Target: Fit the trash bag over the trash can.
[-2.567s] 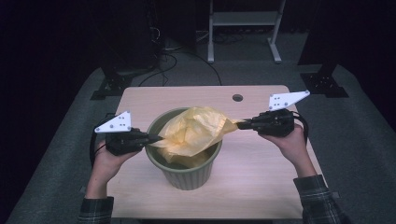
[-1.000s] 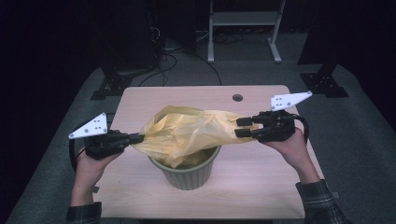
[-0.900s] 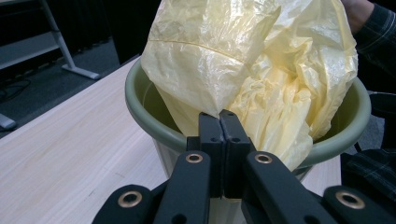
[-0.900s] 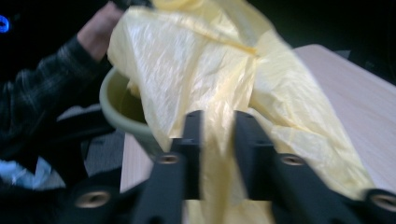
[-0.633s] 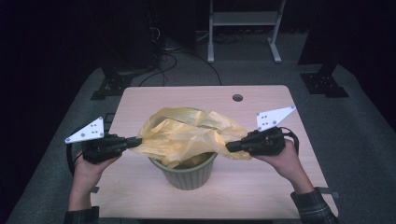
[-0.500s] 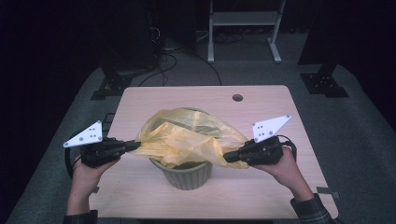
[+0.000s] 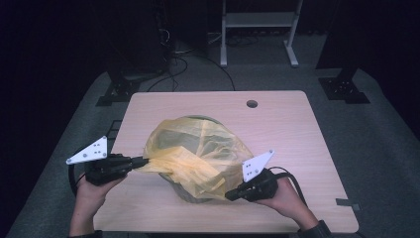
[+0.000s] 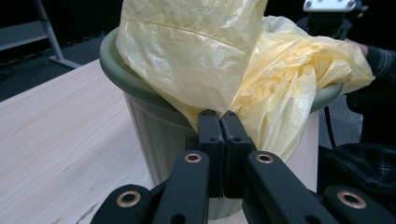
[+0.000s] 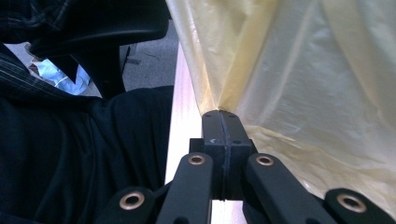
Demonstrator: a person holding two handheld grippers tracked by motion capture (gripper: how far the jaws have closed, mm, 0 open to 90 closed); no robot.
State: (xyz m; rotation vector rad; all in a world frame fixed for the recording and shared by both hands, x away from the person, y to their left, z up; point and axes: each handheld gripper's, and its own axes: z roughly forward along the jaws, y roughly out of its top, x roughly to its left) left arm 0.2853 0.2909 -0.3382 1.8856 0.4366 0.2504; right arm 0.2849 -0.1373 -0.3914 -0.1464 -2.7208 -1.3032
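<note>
Dark room, grey floor, pale wooden table (image 7: pixel 297 129) with a cable hole at its far edge. High view: green bin (image 7: pixel 198 196) stands mid-table, yellow plastic bag (image 7: pixel 198 153) draped over its mouth and spilling down its near side. Left gripper (image 7: pixel 141 161) sits left of the bin, jaws clamped on the bag's left edge, film pulled out sideways. Right gripper (image 7: pixel 232 194) is at the bin's near-right, low against its side, clamped on a bag edge too.

Left gripper view: jaws pressed flat together with a pinch of bag (image 8: pixel 201 60) between the tips, right against the ribbed bin wall (image 8: pixel 159 130) just under the rim. Bag bunches over the rim above. The other hand's sleeve shows beyond the bin, to its right.

Right gripper view: jaws tight together, a fold of film (image 9: pixel 289 84) fanning up from the tips; table edge (image 9: pixel 180 126) runs beside them, dark clothing to the left.

Handling, as a judgement: bag is very light, thin, limp, crinkly and slippery, tears if yanked hard. Won't hold shape; needs both edges kept apart under mild tension. Best hold is the hem of the opening at opposite sides of the bin, pinching doubled film, not a single layer. The bin looks rigid and light and may slide or tip if the bag drags on its rim.
</note>
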